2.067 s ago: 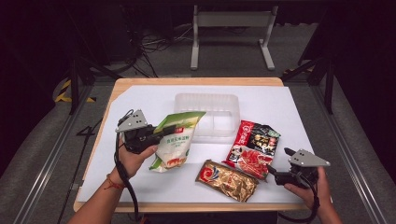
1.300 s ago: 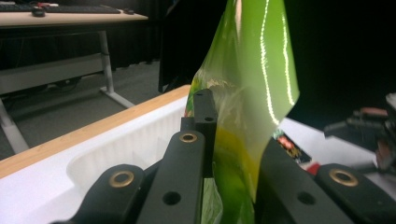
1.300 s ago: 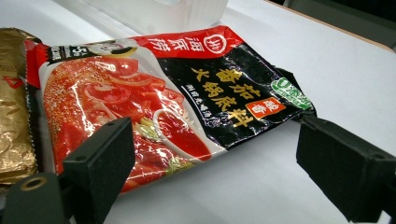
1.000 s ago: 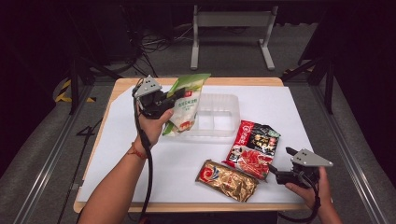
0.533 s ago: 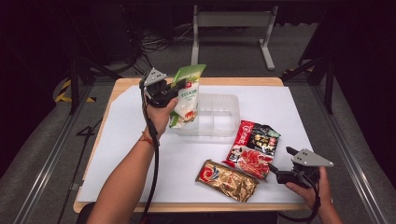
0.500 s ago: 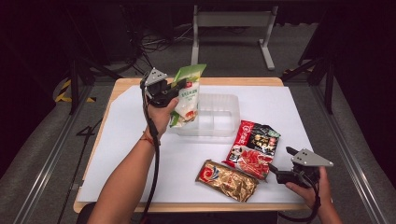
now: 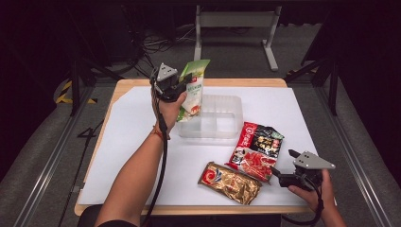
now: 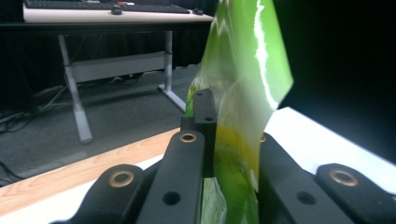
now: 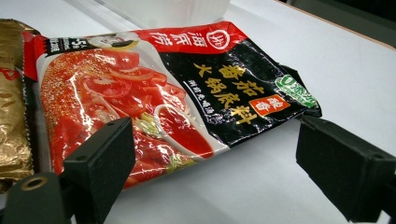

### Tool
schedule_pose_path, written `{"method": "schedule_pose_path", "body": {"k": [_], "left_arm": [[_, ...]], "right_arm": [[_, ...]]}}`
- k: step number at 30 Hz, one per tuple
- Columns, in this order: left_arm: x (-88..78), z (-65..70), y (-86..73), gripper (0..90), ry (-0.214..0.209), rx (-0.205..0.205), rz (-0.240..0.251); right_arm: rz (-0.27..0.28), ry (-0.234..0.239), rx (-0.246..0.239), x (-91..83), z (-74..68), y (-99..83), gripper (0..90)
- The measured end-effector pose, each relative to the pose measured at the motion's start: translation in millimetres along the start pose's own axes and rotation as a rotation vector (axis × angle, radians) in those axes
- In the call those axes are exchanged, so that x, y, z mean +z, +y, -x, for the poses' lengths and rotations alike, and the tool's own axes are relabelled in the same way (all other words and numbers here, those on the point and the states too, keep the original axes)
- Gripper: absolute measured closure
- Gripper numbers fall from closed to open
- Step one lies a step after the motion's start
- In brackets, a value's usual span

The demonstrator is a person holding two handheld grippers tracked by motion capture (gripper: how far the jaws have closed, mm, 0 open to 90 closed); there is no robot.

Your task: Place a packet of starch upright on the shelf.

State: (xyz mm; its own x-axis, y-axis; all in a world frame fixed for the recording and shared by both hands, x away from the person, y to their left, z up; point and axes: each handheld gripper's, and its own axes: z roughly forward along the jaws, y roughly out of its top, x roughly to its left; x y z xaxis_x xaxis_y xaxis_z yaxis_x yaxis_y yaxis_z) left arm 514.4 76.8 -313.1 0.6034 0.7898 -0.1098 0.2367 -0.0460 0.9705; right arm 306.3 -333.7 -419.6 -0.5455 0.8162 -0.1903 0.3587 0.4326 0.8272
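Note:
My left gripper (image 7: 185, 84) is raised at the back left of the table, shut on a green and white snack packet (image 7: 193, 92). The packet hangs upright over the left end of a clear plastic tray (image 7: 227, 101). In the left gripper view the green packet (image 8: 243, 88) is pinched between the black jaws of the left gripper (image 8: 231, 144). At the front right my right gripper (image 7: 282, 163) rests open on the table, its jaws facing a red and black sauce packet (image 7: 257, 150). That red packet (image 9: 154, 88) lies flat just beyond the wide-apart jaws of the right gripper (image 9: 224, 182).
A gold foil packet (image 7: 229, 182) lies left of the red one, near the front edge; its end (image 9: 11, 116) overlaps the red packet. White paper (image 7: 127, 137) covers the wooden table. The clear tray (image 9: 173, 9) stands behind the red packet. A metal stand (image 7: 236, 21) is on the floor beyond.
The left gripper lifted the green packet from the table's left front and carried it back and right, over the tray's left end. The right gripper has stayed still.

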Motion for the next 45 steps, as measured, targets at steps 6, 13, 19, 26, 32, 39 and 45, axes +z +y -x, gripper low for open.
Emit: {"method": "schedule_pose_path", "body": {"k": [6, 13, 19, 26, 32, 39, 45], "left_arm": [[5.4, -0.3, 2.2, 90.0, -0.001, -0.011, 0.015], [13.8, -0.4, -14.5, 89.9, -0.013, -0.027, -0.004], [7.2, -10.3, -20.4, 89.4, -0.018, -0.043, -0.003], [-6.1, -24.1, -31.2, 89.4, 0.016, 0.0, -0.02], [-16.0, -22.4, -37.1, 89.5, 0.03, 0.067, -0.012], [-27.6, -27.1, -45.6, 80.0, -0.023, 0.085, 0.017], [-32.6, -26.4, -57.3, 69.0, -0.09, 0.149, -0.008]], "right_arm": [[-0.003, 0.0, 0.0, 0.5, 0.0, -0.5, 12.6], [-0.004, 0.004, 0.0, 0.2, 0.0, -0.8, 12.6], [-0.006, 0.007, -0.006, 1.1, -1.3, -0.3, 12.6], [-0.008, 0.009, -0.004, 2.1, -2.1, -0.2, 12.6], [-0.011, 0.01, -0.006, 2.8, -2.3, -0.4, 12.7], [-0.02, 0.016, -0.013, 3.6, -3.3, -0.5, 12.7], [-0.026, 0.022, -0.022, 5.2, -4.7, -0.6, 12.7]]}}
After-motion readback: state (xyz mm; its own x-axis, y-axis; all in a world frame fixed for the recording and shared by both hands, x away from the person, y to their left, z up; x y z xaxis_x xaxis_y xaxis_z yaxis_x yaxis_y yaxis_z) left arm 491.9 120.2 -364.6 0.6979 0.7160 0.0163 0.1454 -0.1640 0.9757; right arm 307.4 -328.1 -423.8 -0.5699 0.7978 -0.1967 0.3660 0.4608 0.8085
